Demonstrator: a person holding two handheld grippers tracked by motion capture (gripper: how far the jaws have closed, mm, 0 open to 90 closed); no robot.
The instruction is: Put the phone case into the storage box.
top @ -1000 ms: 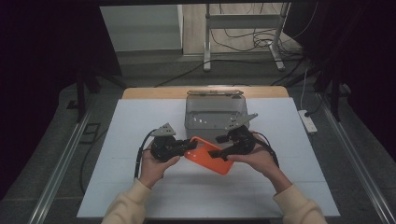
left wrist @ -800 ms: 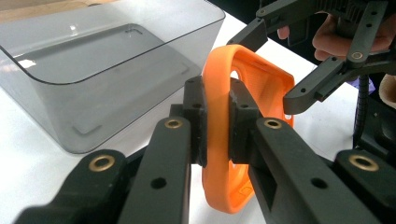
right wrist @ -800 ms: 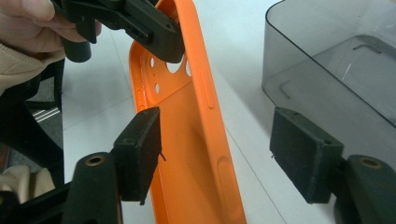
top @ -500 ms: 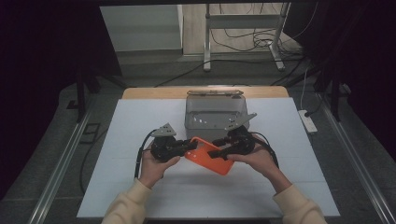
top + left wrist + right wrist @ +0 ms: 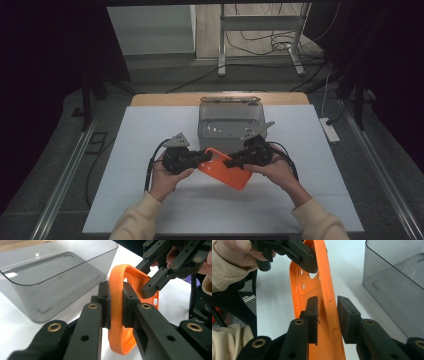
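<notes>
Object: orange phone case (image 5: 226,169), likely light, flexible, thin-walled.
Left claw (image 5: 116,306): pinching case rim.
Right claw (image 5: 327,315): jaws straddling side wall, apparently not clamped.
Grip point: side rims, clear of cut-outs.
Nearby: grey bin (image 5: 230,125) on bench (image 5: 130,140).

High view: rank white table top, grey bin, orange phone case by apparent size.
1. white table top
2. grey bin
3. orange phone case, partly covered by the tongs, so somewhat understated, but clearly smaller than the bin.

Orange phone case (image 5: 226,171), smoky grey bin (image 5: 229,120) (translucent), white table (image 5: 135,135).
</notes>
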